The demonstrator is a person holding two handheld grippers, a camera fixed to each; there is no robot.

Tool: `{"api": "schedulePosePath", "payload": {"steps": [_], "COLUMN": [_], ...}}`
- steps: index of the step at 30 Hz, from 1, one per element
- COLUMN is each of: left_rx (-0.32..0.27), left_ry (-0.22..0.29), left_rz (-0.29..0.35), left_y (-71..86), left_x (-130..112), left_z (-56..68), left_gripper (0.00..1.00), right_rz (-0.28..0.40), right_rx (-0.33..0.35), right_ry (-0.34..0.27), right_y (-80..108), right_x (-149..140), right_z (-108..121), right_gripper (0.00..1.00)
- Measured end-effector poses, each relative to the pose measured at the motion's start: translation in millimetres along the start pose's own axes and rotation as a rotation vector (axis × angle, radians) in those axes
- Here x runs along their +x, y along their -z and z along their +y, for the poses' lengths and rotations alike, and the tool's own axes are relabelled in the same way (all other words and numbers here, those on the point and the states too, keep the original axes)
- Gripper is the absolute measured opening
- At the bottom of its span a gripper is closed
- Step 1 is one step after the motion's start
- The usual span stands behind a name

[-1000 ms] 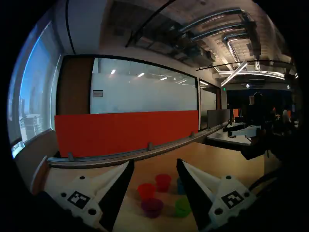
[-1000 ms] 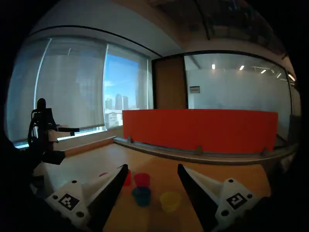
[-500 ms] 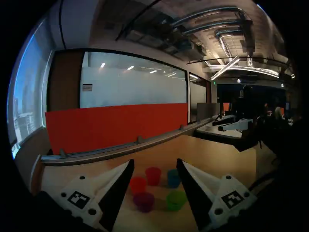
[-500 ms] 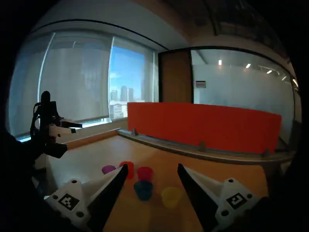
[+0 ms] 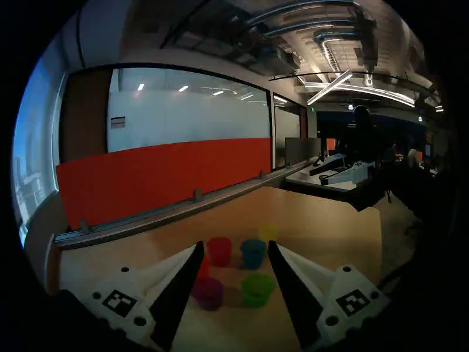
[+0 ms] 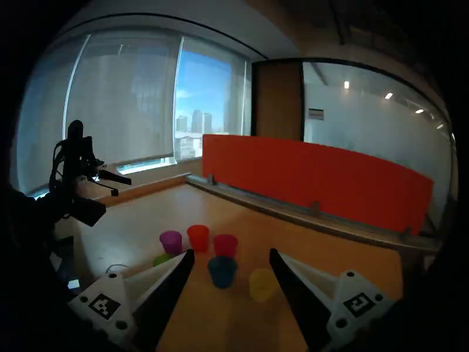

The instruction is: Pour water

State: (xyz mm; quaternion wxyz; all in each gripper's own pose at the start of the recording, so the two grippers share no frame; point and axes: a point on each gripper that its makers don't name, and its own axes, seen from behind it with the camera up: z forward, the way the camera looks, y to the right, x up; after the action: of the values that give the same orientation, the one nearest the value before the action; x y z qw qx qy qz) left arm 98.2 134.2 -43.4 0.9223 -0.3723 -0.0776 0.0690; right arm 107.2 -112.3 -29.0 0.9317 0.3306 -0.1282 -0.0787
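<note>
Left gripper [image 5: 234, 243] is held over a wooden table [image 5: 334, 226] with its jaws spread wide, and nothing is gripped between them. The right gripper [image 6: 231, 252] is held the same way, wide open and empty. Six small plastic cups are grouped upright on the table ahead of both grippers (whether anything is in them cannot be told). In the left gripper view, a purple cup [image 5: 208, 292] and a green cup [image 5: 258, 288] are seen nearest, between the fingers, with a red cup [image 5: 220, 251] and a blue cup [image 5: 253, 252] set behind them and a yellow cup [image 5: 268, 232] farthest off. An orange cup [image 5: 203, 267] is partly hidden by the left finger. A red partition [image 5: 164, 170] is seen along the table's far edge.
</note>
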Motion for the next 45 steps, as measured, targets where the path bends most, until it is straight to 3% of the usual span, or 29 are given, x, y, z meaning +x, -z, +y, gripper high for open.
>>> {"api": "schedulePosePath", "payload": {"steps": [6, 23, 31, 45], "left_rx": [-0.022, -0.052, -0.08, -0.106], "left_ry": [-0.005, 0.0, 0.006, -0.026], "left_rz": [-0.019, -0.064, -0.099, -0.166], "left_y": [-5.9, -14.5, -21.1, -39.3], "left_x": [-10.9, -37.6, -56.2, -97.6], "left_z": [7.5, 10.1, 17.1, 30.1], "left_gripper": [0.8, 0.8, 0.8, 0.8], "right_rz": [-0.03, -0.068, -0.089, -0.107], "right_rx": [0.008, 0.012, 0.006, 0.017], "right_ry": [0.008, 0.009, 0.01, 0.0], "right_y": [-1.7, -9.2, -18.6, -32.7], "right_x": [-9.0, -26.8, -40.1, -53.5], "right_z": [-0.6, 0.0, 2.2, 2.1], "right_gripper": [0.99, 0.99, 0.99, 0.99]}}
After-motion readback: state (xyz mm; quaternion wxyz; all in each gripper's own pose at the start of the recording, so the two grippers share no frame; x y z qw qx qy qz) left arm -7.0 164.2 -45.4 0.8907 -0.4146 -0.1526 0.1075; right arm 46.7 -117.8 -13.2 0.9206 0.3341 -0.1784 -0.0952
